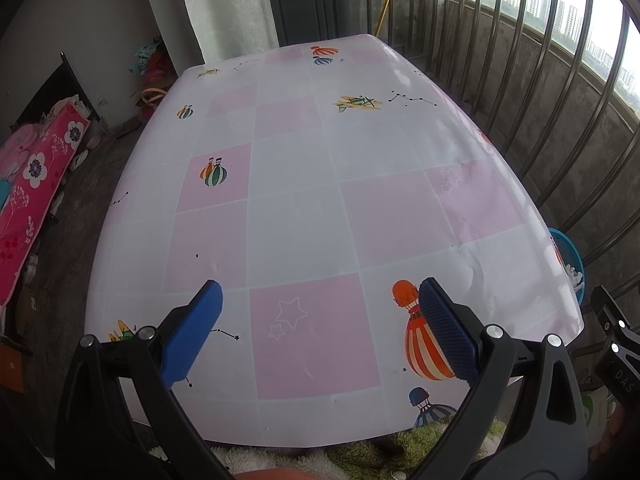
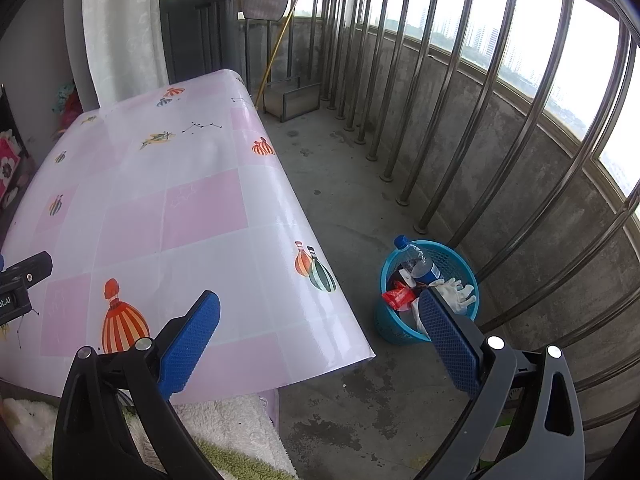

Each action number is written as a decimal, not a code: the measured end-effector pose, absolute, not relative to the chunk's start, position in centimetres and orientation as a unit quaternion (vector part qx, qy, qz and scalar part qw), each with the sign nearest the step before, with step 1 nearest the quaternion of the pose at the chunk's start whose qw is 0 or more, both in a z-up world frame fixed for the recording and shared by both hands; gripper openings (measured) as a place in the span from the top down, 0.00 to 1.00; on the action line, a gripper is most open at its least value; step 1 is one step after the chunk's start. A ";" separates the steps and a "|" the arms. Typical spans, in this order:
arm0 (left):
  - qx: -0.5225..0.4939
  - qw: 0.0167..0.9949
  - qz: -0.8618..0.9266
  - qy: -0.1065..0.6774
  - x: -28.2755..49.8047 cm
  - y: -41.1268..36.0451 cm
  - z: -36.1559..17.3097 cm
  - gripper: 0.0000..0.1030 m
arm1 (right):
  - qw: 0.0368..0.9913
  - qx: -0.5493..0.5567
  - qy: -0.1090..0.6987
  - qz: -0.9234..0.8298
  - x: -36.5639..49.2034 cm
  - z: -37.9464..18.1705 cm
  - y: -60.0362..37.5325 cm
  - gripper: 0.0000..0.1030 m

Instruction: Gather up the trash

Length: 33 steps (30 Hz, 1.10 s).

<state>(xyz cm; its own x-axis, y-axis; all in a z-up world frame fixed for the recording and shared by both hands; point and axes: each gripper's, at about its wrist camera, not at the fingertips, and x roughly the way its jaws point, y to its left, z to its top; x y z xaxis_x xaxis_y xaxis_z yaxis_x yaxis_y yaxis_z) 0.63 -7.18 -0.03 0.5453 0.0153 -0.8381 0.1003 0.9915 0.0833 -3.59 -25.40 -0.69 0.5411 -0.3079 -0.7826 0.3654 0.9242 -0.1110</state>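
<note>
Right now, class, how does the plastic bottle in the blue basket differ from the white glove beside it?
The plastic bottle is clear with a blue cap and label; the white glove is opaque. The bottle is rigid and leans with its cap poking past the blue basket rim; the glove lies limp, draped at the rim. Both sit in the basket as collected trash.

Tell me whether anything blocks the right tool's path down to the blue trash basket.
Nothing visible does. The right tool is open and empty, with bare concrete floor around the blue basket beside the table's edge.
</note>
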 end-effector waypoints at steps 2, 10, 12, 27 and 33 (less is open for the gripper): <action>0.061 0.877 -0.024 0.476 0.6 -7.2 0.0 0.08 | 0.877 0.033 0.439 -0.191 -3.6 -0.7 -25.3 0.06; 0.061 0.877 -0.024 0.476 0.6 -7.2 0.0 0.08 | 0.877 0.033 0.439 -0.191 -3.6 -0.7 -25.3 0.06; 0.061 0.877 -0.024 0.476 0.6 -7.2 0.0 0.08 | 0.877 0.033 0.439 -0.192 -3.6 -0.7 -25.2 0.06; 0.064 0.876 -0.027 0.477 0.7 -7.2 -0.2 0.08 | 0.878 0.033 0.439 -0.190 -3.6 -0.8 -25.2 0.06; 0.065 0.876 -0.027 0.477 0.7 -7.2 -0.2 0.08 | 0.878 0.034 0.439 -0.190 -3.6 -0.8 -25.2 0.06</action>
<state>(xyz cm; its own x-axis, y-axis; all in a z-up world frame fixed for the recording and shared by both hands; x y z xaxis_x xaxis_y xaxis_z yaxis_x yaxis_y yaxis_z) 0.70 -7.19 -0.18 0.5429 0.0135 -0.8397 0.1096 0.9902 0.0868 -3.61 -25.17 -0.81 0.5429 -0.3045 -0.7826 0.3634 0.9253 -0.1079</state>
